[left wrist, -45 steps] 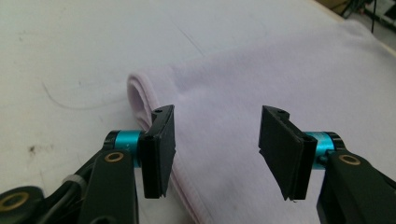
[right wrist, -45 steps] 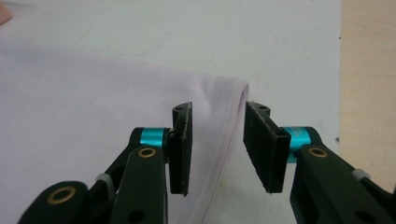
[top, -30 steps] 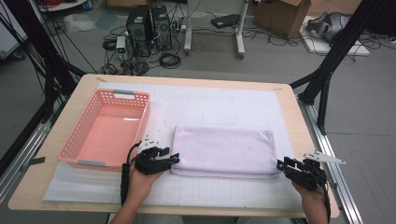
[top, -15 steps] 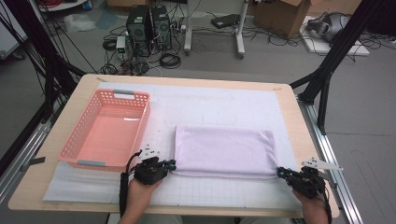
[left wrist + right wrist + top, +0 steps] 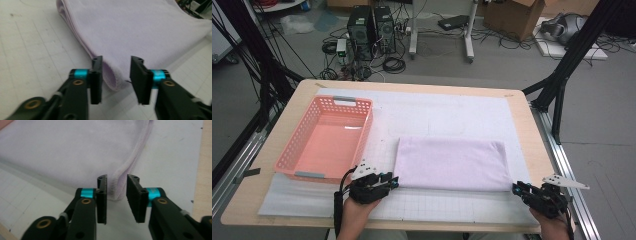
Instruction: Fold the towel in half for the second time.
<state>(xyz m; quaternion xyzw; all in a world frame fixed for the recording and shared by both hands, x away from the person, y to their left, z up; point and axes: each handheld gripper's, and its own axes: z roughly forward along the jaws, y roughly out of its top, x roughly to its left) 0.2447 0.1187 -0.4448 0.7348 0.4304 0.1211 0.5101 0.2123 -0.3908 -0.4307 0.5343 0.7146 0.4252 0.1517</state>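
A folded lavender towel (image 5: 452, 162) lies flat on the white mat in the middle of the table. My left gripper (image 5: 393, 182) is at its near left corner and my right gripper (image 5: 516, 189) at its near right corner. In the left gripper view the towel's (image 5: 137, 30) rounded corner sits between the jaws of the left gripper (image 5: 116, 60), which have just been opening, with a gap beside it. In the right gripper view the towel's (image 5: 62, 150) stitched corner stands between the right gripper's (image 5: 117, 178) jaws, which have likewise just been opening, without pressing it.
A pink perforated basket (image 5: 368, 127) stands left of the towel, with nothing in it. The white gridded mat (image 5: 437, 107) covers most of the wooden table (image 5: 532, 135). Black frame legs, computers and cables are on the floor beyond.
The left hand has drawn back a little toward the near table edge. The right hand has barely shifted. The towel lies as before.
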